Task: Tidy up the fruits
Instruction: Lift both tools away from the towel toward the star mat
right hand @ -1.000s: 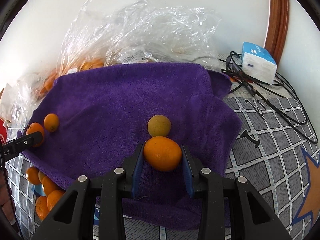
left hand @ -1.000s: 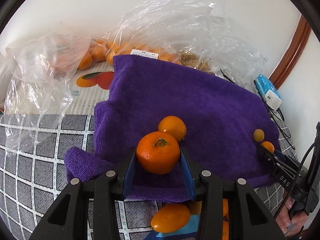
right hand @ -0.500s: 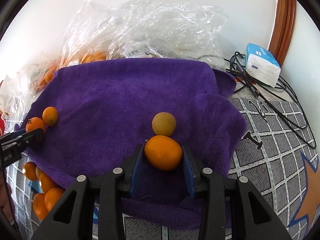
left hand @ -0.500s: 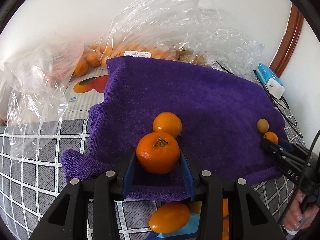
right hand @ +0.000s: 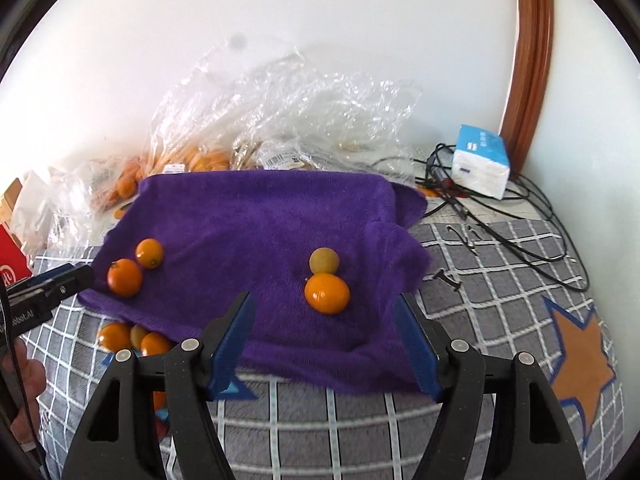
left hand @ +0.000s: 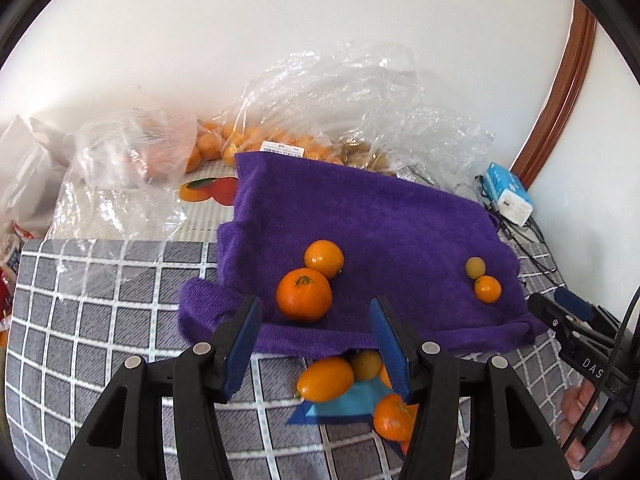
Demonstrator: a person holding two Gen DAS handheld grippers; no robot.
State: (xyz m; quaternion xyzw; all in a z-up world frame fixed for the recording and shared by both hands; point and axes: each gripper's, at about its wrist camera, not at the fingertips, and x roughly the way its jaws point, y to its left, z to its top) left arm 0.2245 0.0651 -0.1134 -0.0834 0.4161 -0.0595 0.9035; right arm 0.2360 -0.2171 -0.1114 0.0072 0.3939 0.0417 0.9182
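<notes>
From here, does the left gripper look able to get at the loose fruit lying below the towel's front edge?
Probably yes. The left gripper is open and empty, and the loose fruit lies just beneath it on the checked cover. Only the purple towel edge overhangs a piece or two.

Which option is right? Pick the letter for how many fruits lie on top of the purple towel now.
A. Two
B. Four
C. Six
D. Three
B: the purple towel carries two pairs, the stemmed mandarin beside a smaller orange fruit, and the orange fruit beside the greenish-yellow fruit; the other loose fruits lie off its near edge.
</notes>
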